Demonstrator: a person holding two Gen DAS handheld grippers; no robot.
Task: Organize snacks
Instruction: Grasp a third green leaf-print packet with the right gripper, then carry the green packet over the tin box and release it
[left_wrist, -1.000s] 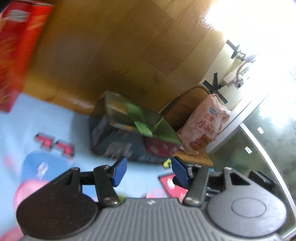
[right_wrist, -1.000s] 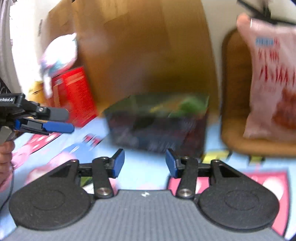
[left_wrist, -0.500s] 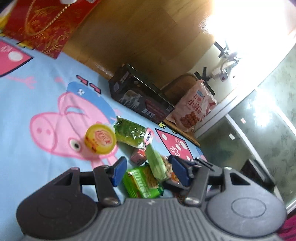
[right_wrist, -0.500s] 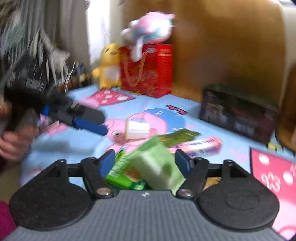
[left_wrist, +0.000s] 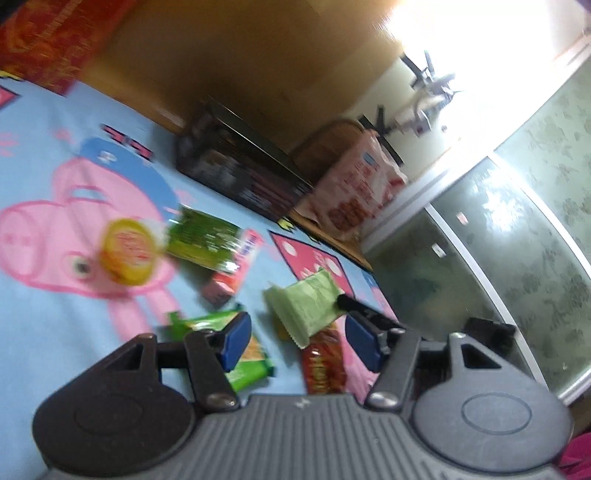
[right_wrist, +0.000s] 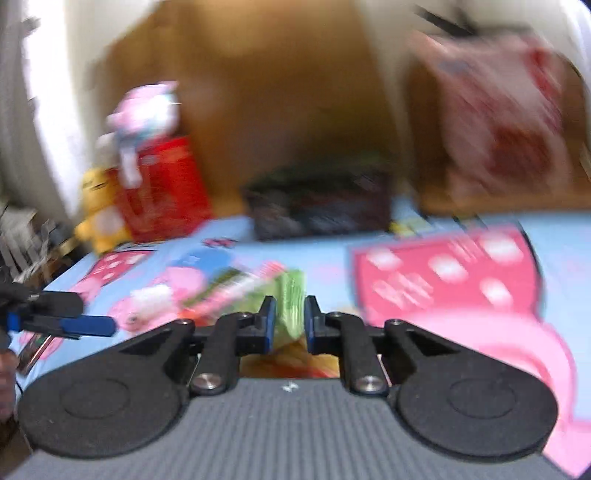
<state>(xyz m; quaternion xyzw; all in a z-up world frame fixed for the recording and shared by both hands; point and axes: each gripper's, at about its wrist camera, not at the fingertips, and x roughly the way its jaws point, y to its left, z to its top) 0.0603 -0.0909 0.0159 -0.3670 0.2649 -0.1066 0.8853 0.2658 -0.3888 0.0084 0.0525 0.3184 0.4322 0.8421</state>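
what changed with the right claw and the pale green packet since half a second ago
The right claw has just closed onto the pale green packet, which sat loosely between its open jaws before. The left claw remains open, holding nothing. The dark box stays put.

Pale green wrapper on the snack packet (right_wrist: 291, 295). Blue pads on black fingers (left_wrist: 236, 339). Light blue bed sheet (left_wrist: 44, 306) printed with a pink cartoon pig and pink white-dotted panels. Yellow lid with red print on the jelly cup (left_wrist: 127, 251). Dark box (left_wrist: 236, 173); red gift bag (right_wrist: 162, 188); pink-and-white snack bag (left_wrist: 354, 188).
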